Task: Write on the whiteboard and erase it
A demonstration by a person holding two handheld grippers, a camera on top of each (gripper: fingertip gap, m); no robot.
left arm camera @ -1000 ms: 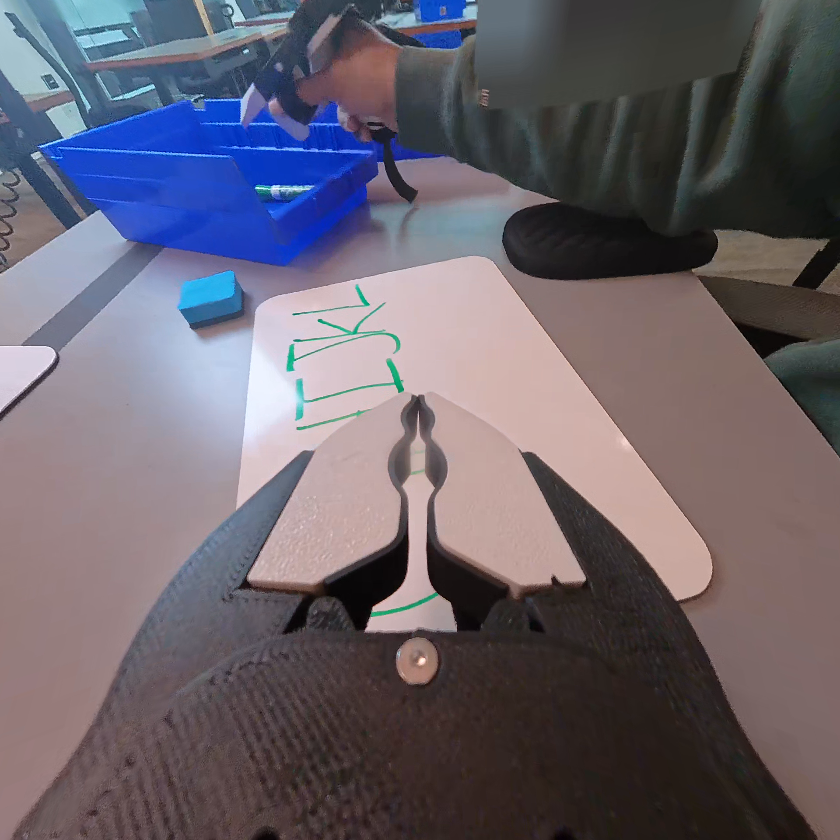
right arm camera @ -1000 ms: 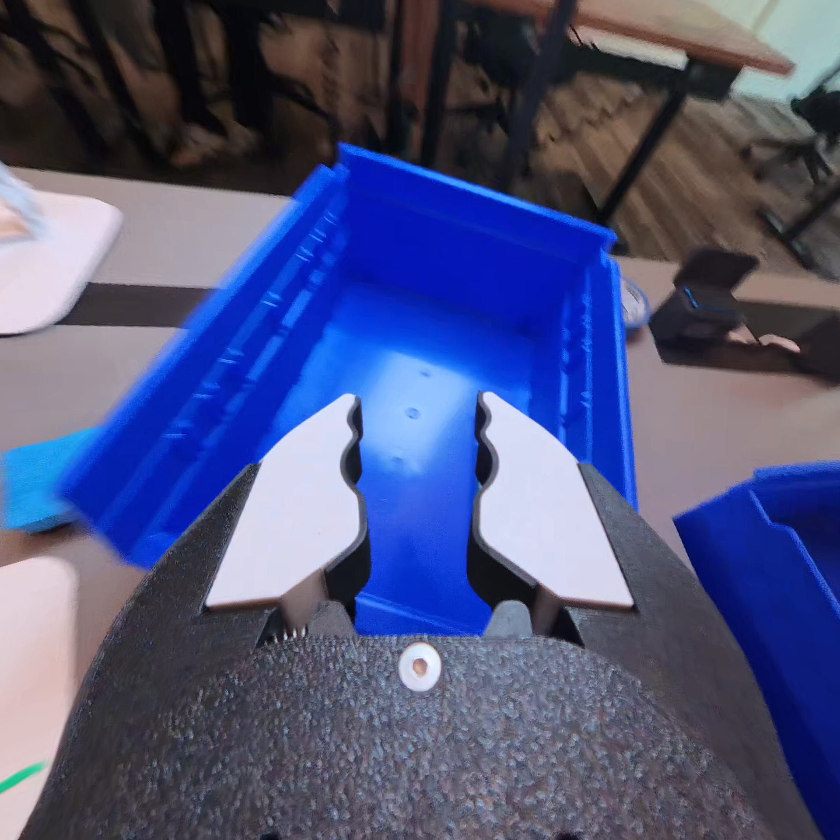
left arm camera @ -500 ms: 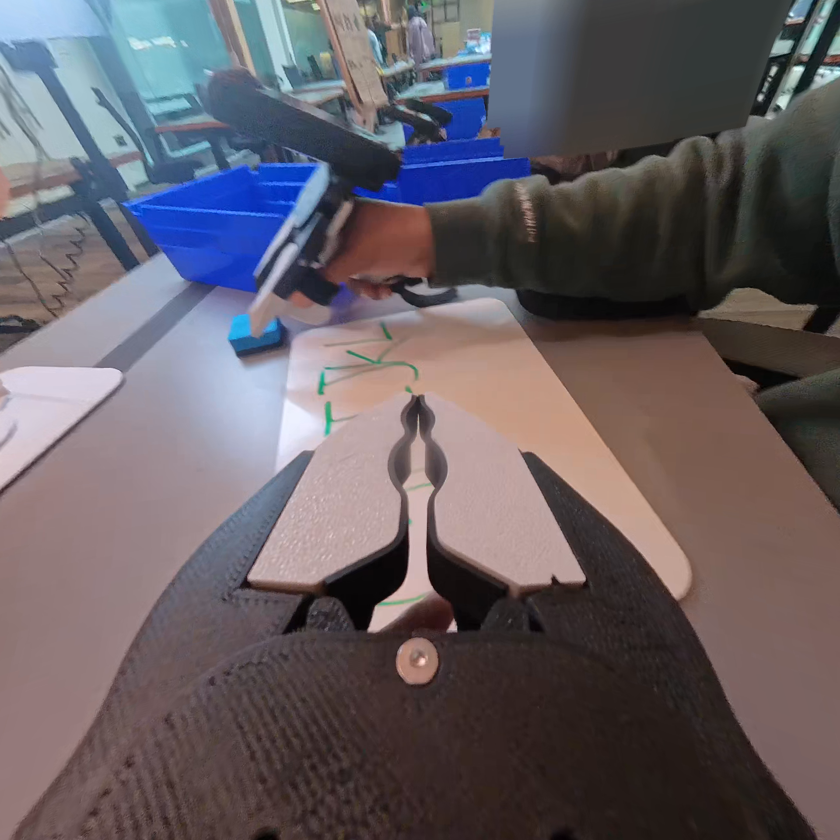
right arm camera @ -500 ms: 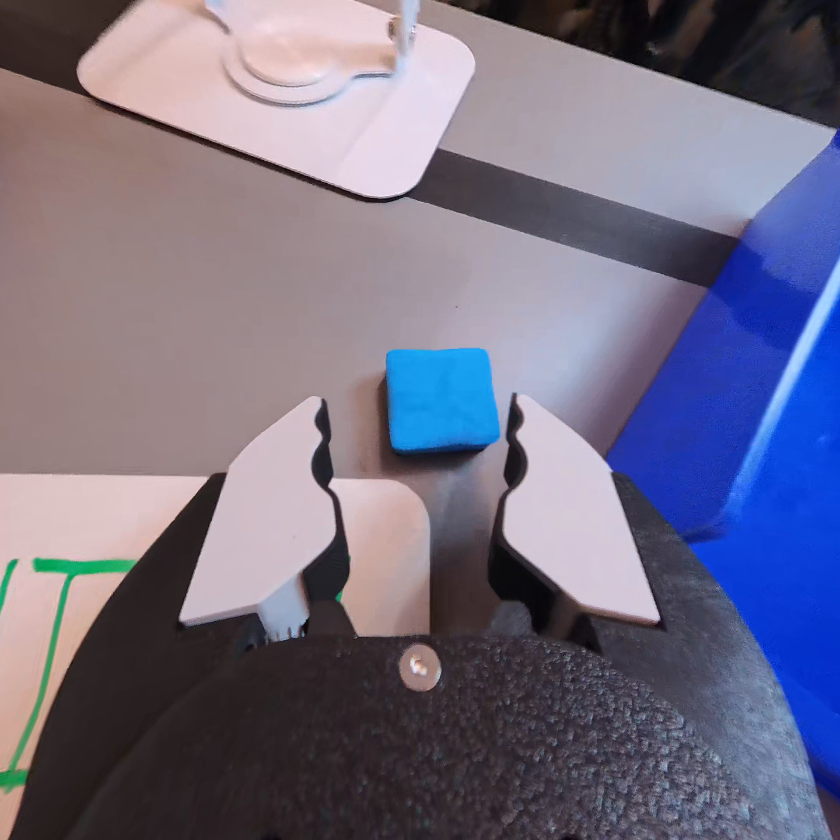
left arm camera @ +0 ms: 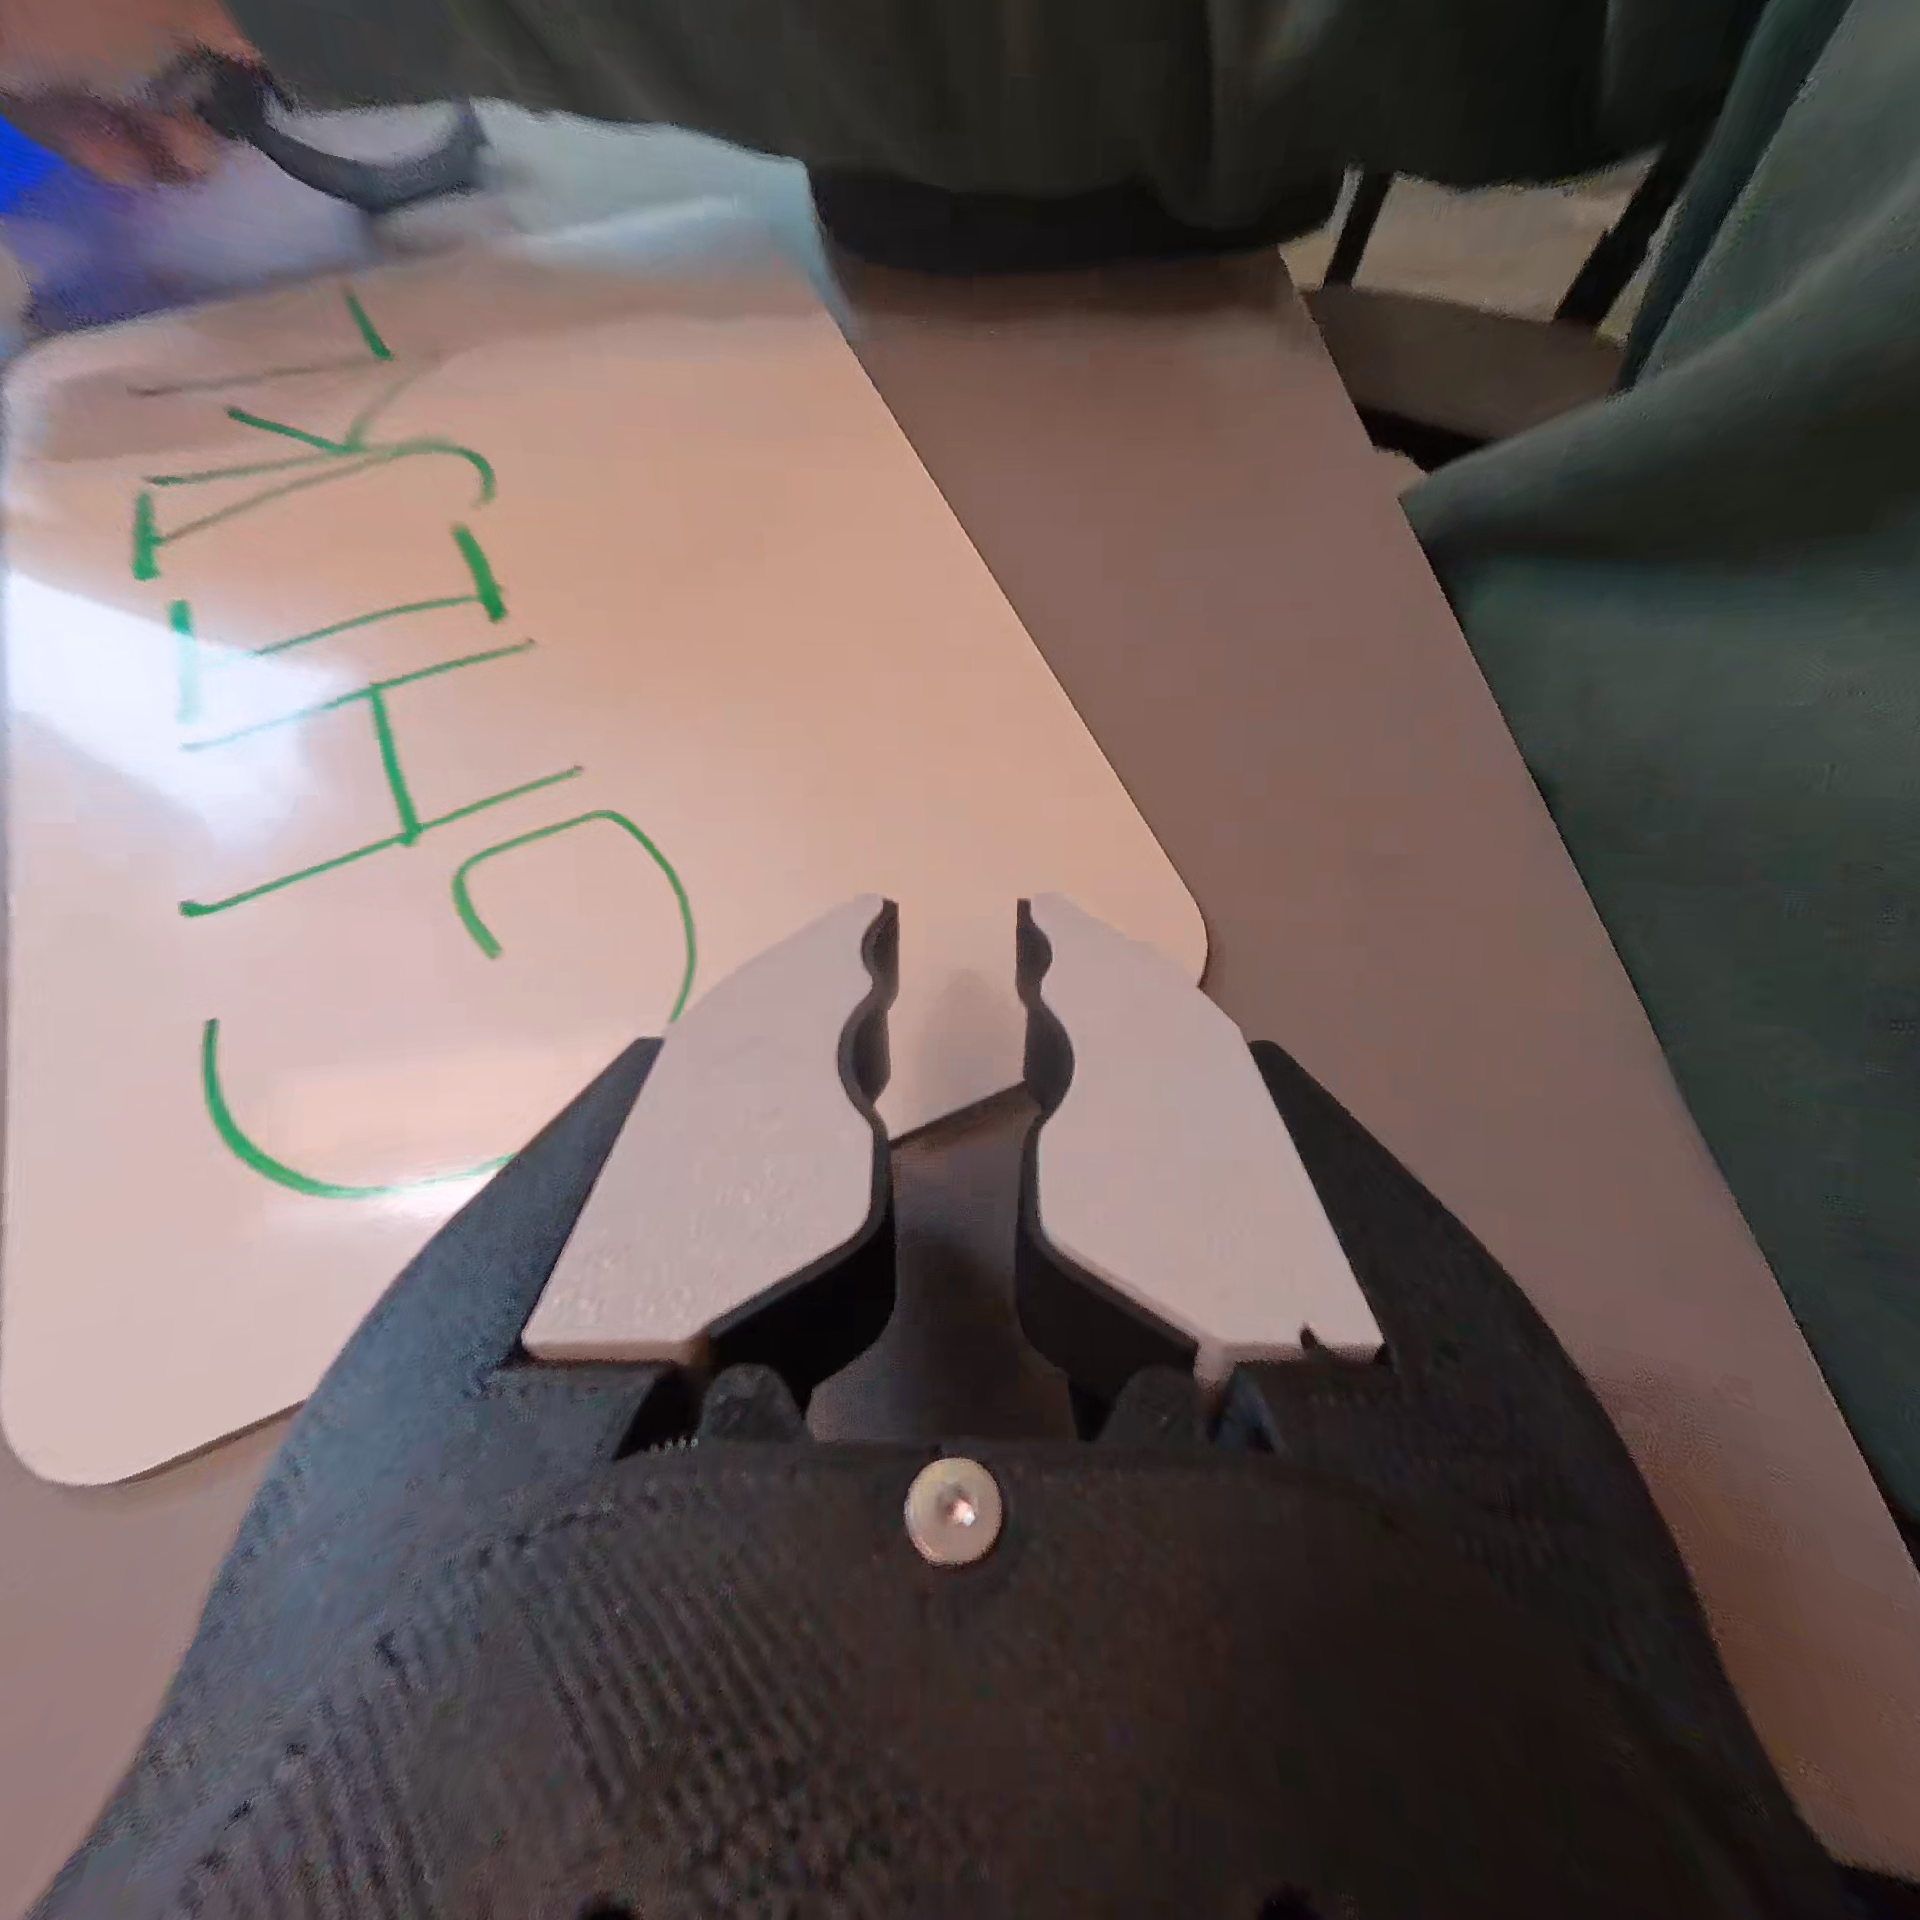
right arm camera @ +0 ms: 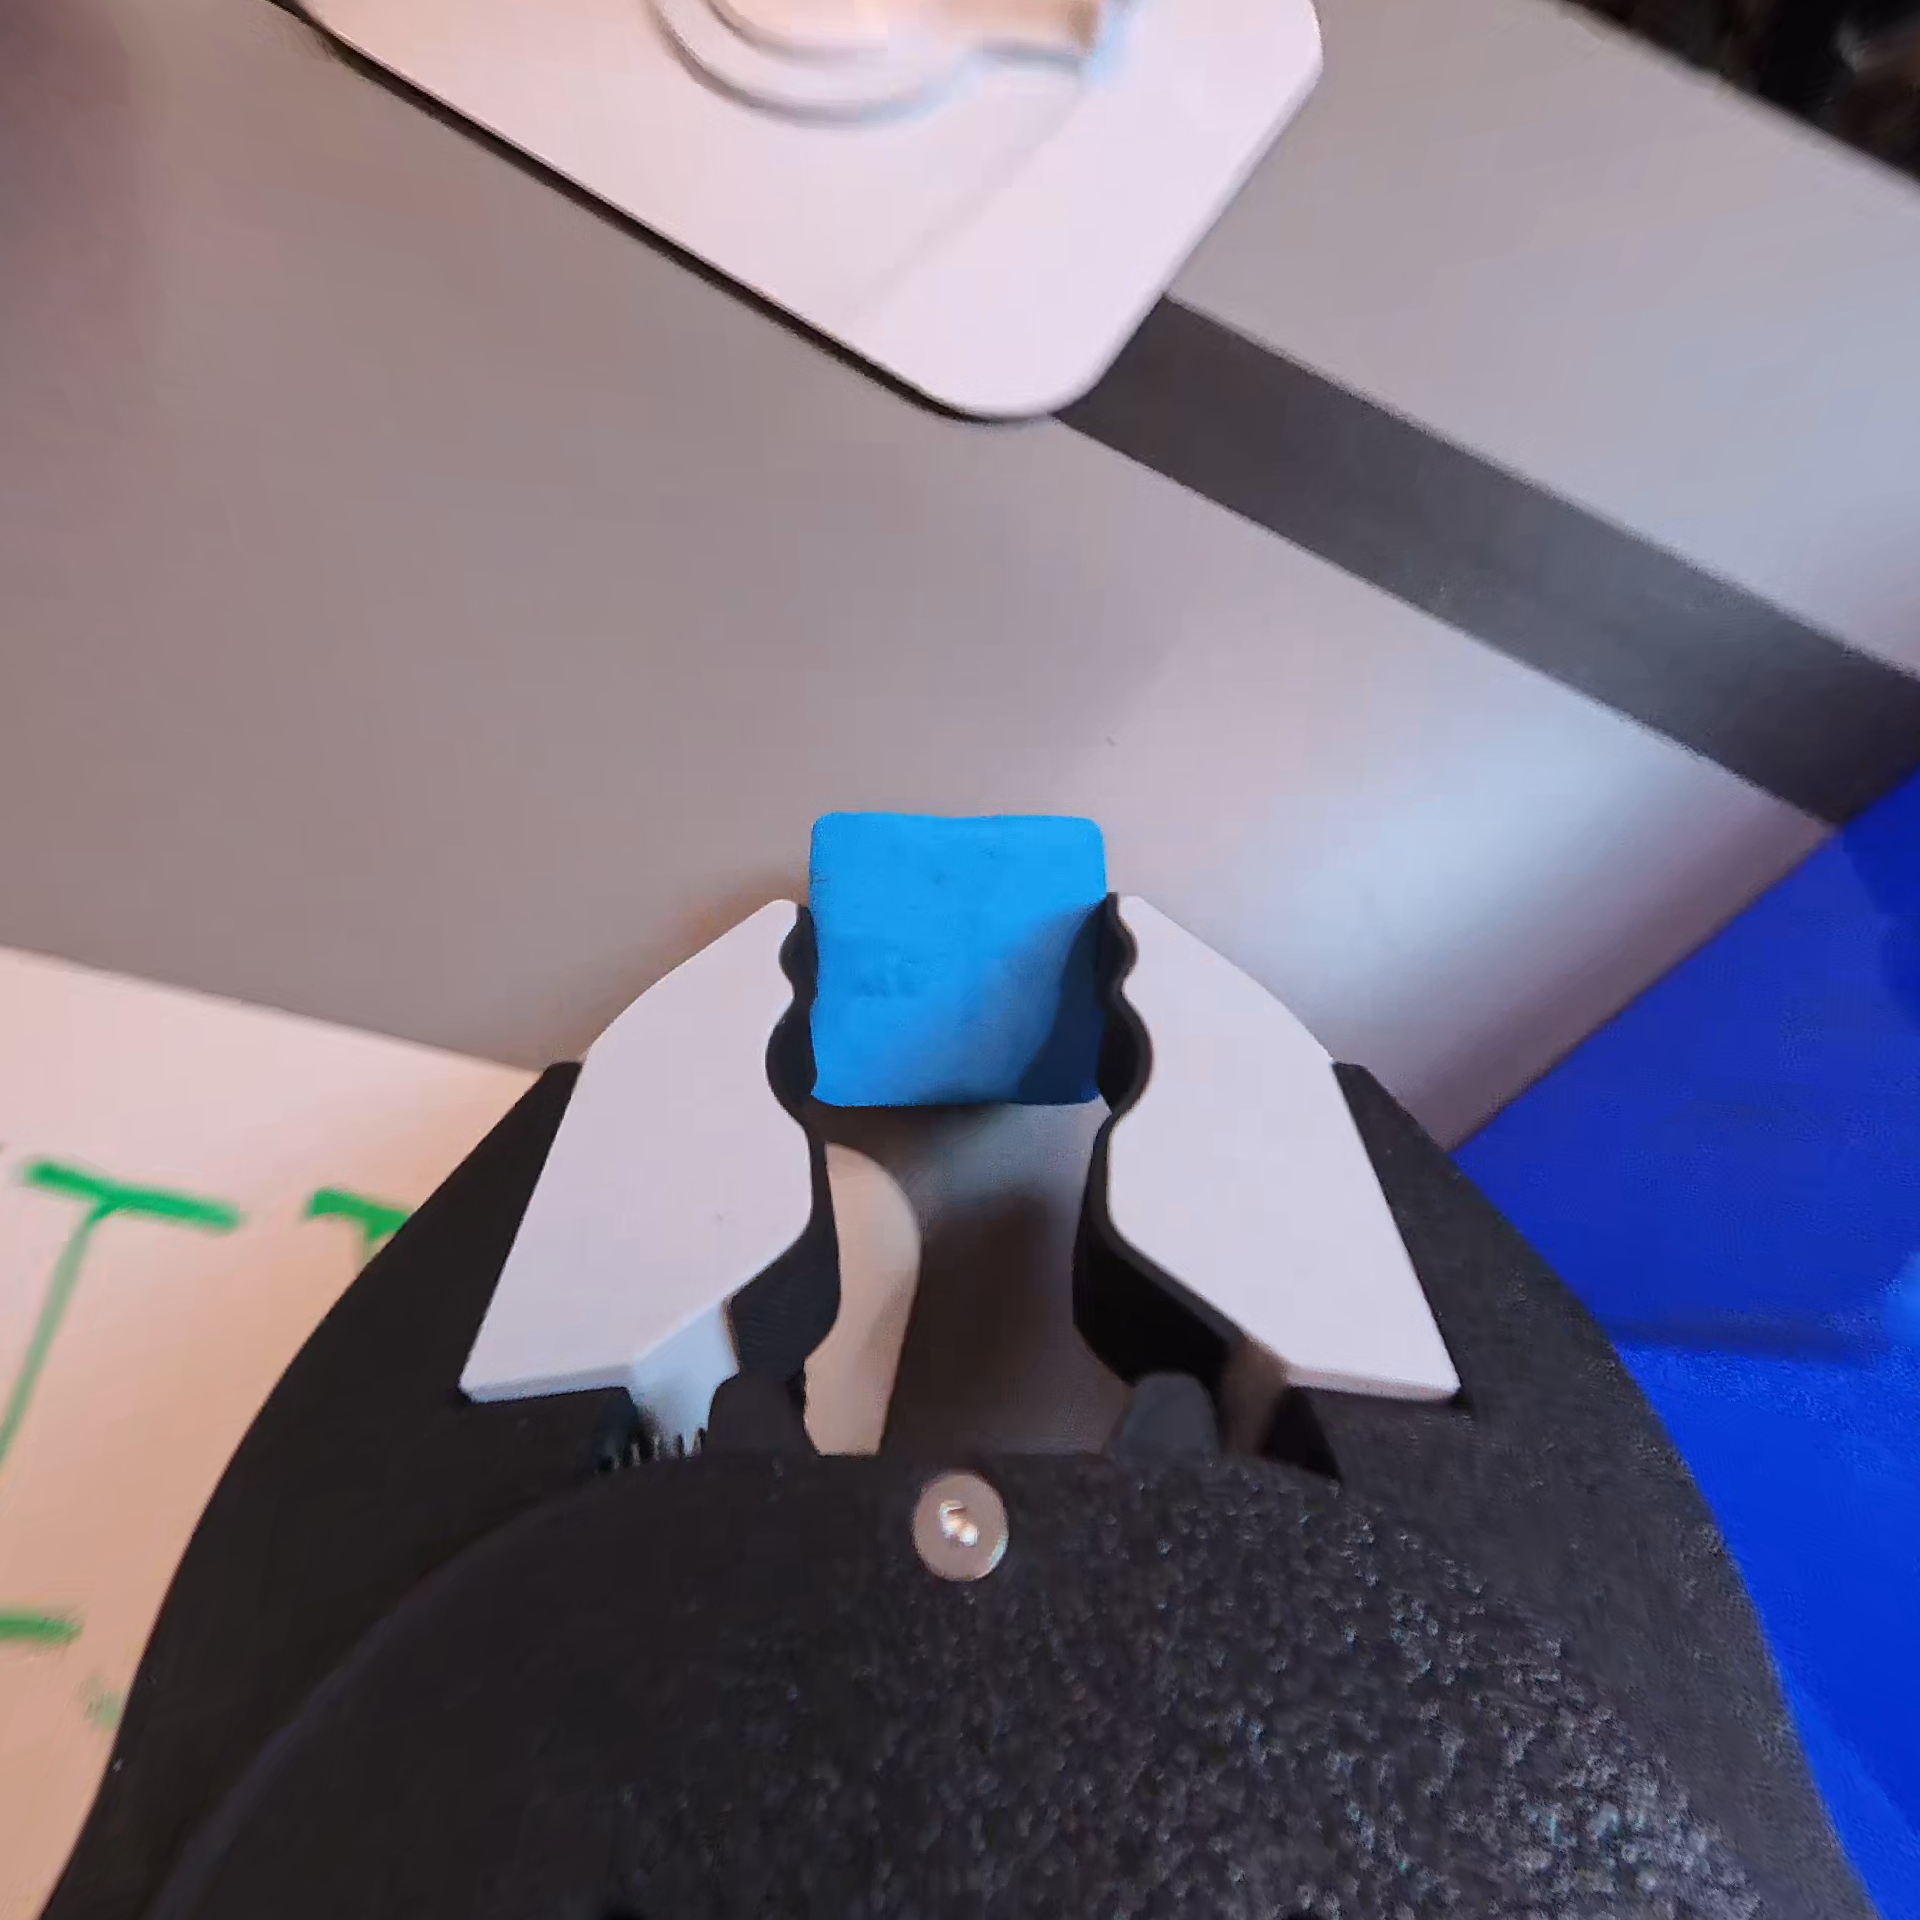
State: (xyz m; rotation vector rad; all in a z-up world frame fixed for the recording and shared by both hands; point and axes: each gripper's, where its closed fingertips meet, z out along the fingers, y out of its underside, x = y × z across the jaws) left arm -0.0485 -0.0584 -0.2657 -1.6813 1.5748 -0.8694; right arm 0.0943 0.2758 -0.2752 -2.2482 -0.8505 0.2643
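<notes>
The whiteboard point(left arm camera: 727, 644) lies flat on the grey table and bears green marker writing point(left arm camera: 416, 748). My left gripper point(left arm camera: 953, 914) hovers over the board's near right corner, its jaws a narrow gap apart and empty. In the right wrist view the blue eraser point(right arm camera: 951, 956) sits between the fingertips of my right gripper point(right arm camera: 953, 909), which press on both of its sides, beside the whiteboard's corner point(right arm camera: 208, 1091). I cannot tell whether the eraser is lifted off the table. The marker is not in view.
A blue bin point(right arm camera: 1714, 1247) stands just right of the eraser. A second white board point(right arm camera: 935, 208) with a round fitting lies beyond it, past a dark strip point(right arm camera: 1455, 540) in the table. A person's green sleeve point(left arm camera: 1714, 727) and a black pad point(left arm camera: 1039, 218) are at the table's right side. Spacing between my two grippers at the tips: around 35 cm.
My right gripper has moved down onto the blue eraser and closed on it. My left gripper has opened slightly and shifted toward the board's near right corner.
</notes>
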